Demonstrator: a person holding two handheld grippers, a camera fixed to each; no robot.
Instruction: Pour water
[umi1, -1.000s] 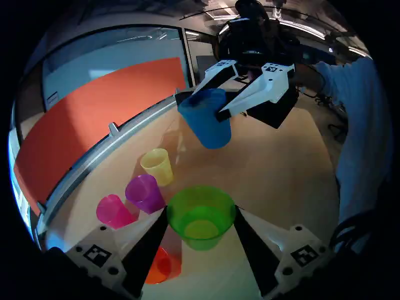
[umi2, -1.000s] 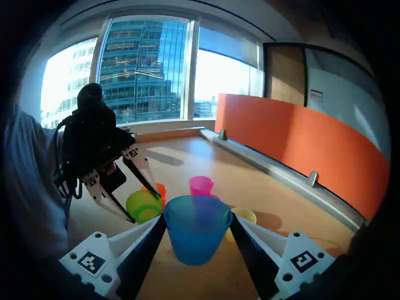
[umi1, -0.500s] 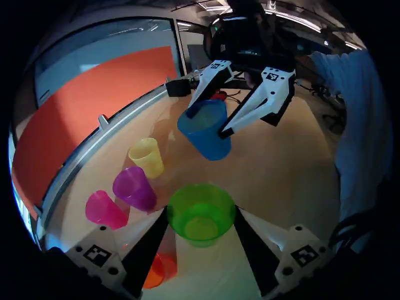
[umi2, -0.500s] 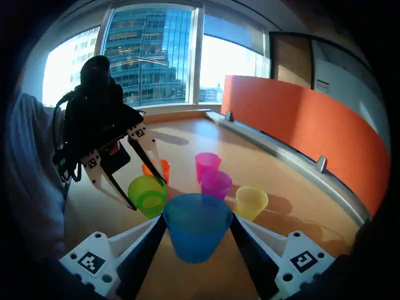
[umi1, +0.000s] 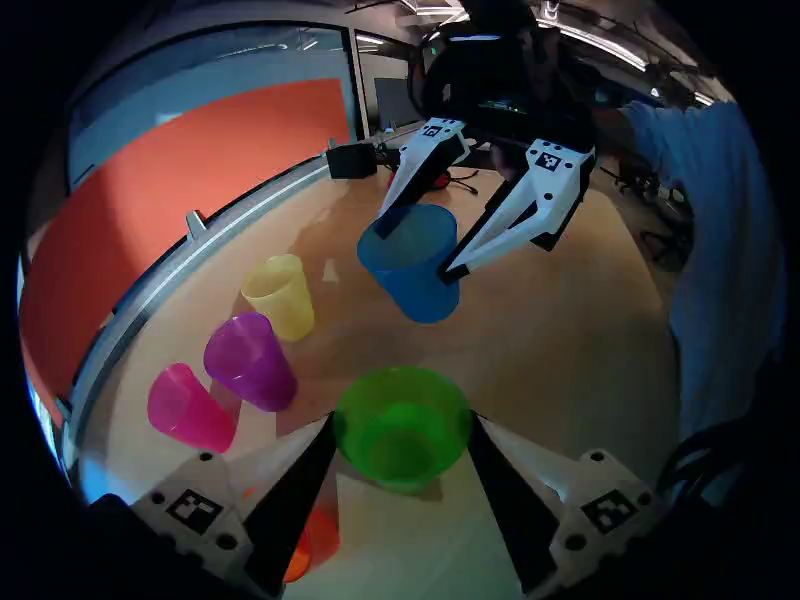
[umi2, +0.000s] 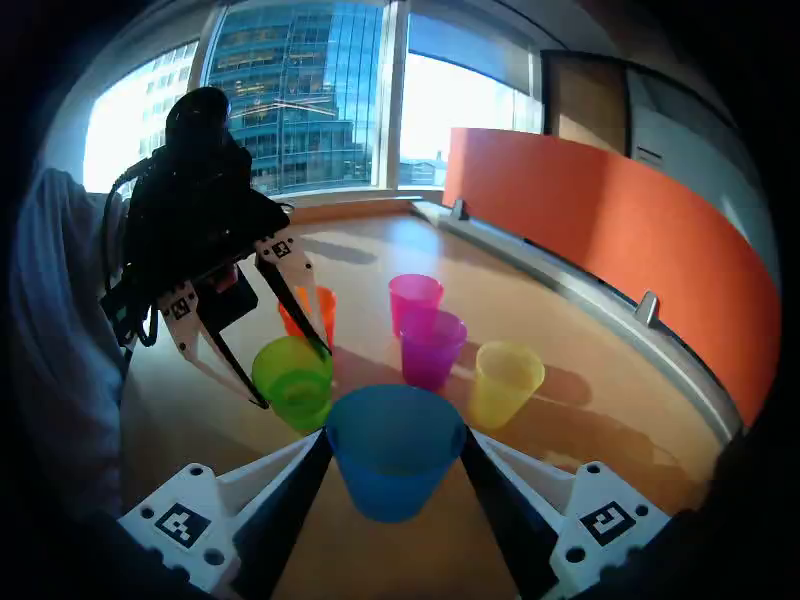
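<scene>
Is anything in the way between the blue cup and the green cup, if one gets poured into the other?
Nothing visible is. Between the blue cup and the green cup there is just open space above the bare table. The yellow cup, purple cup and pink cup stand off to one side.

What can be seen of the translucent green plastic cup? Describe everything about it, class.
The translucent green plastic cup is a smooth, tapered tumbler, wider at its round rim than at its base, with no handle or lid. It is upright, mouth open upward, clamped on opposite sides between the two fingers of the left gripper. It sits over the wooden table; whether it rests on that surface, or holds any water, cannot be told.
</scene>
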